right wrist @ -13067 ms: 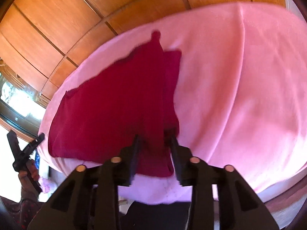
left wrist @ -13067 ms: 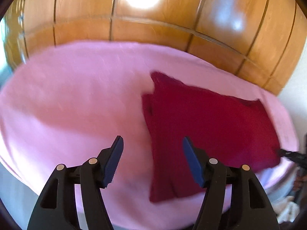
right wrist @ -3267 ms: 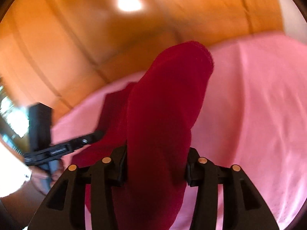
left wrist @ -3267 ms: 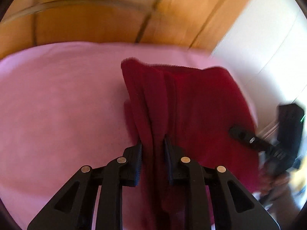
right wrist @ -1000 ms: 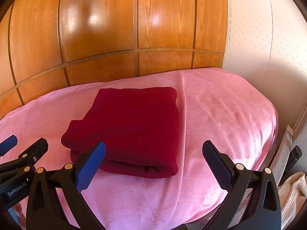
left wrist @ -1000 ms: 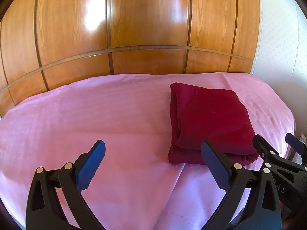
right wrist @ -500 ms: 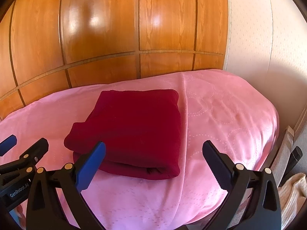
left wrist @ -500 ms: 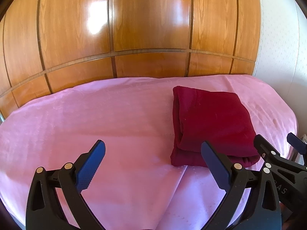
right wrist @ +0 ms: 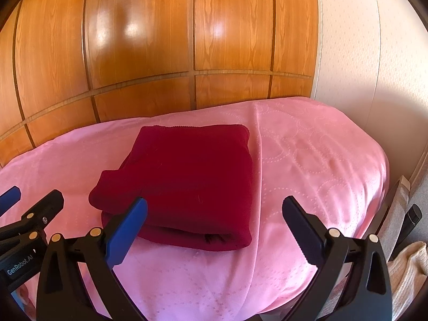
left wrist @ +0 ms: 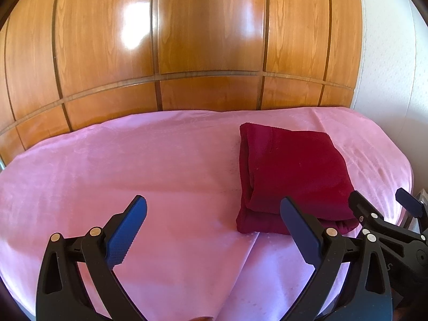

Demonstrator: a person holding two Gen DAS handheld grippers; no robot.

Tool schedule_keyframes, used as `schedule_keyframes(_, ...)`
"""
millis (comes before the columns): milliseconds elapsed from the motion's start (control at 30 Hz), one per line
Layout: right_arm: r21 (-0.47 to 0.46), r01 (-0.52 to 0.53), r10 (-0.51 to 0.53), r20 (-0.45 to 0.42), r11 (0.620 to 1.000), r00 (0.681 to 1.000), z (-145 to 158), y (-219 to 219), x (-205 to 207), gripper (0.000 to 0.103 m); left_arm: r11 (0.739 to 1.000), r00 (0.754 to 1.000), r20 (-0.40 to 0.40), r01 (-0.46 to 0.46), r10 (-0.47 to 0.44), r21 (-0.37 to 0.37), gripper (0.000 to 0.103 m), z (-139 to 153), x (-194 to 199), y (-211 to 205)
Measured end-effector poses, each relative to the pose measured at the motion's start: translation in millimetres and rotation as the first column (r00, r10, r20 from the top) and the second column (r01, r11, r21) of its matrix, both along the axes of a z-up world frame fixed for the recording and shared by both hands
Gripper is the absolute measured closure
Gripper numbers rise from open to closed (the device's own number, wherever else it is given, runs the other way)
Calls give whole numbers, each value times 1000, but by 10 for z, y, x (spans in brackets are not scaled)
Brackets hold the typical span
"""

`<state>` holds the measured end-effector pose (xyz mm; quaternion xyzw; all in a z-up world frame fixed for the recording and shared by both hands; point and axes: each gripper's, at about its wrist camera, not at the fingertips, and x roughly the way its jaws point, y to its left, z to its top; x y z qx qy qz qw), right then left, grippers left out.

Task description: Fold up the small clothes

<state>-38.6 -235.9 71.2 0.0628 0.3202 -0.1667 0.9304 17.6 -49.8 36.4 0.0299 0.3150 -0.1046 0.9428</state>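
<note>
Since three seconds back we have let go of the dark red garment (left wrist: pixel 291 176), which then hung bunched between both sets of fingers and now lies as a folded packet on the pink bedspread (left wrist: pixel 149 165); over the last half second almost nothing has shifted.

Our left gripper (left wrist: pixel 214 214) hangs above the bedspread with its blue-padded fingers (left wrist: pixel 128 224) spread wide and nothing between them. The garment lies ahead and to its right, its near edge partly behind the right finger. Our right gripper (right wrist: pixel 214 215) is just as wide apart and empty, poised near the front of the garment (right wrist: pixel 187 176), with its left pad overlapping the packet's near left corner in the picture; we cannot tell whether it touches.

From the left wrist we see the packet's left side, where the stacked layers show as rolled edges, and our right gripper (left wrist: pixel 385 208) at the lower right. From the right wrist we see the near folded end instead, plus the dotted ring pattern in the bedspread (right wrist: pixel 307 165), a cream knitted cloth (right wrist: pixel 406 275) beyond the bed's right edge, and our left gripper (right wrist: pixel 29 206) at the left. Both views show the wooden panelling (left wrist: pixel 208 42) behind the bed.
</note>
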Motion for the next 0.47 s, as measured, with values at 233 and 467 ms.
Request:
schedule_keyframes(233,1,-4,4,-6,1000,1000,-19,10,10,2,1000,1000,-23,-4,4,-9,4,-31,33,3)
schedule_keyframes(467,2,-4,4,-9,1000,1000,-20,10,24,2,999,998,-51,-36,36,0,4,-87,90,27)
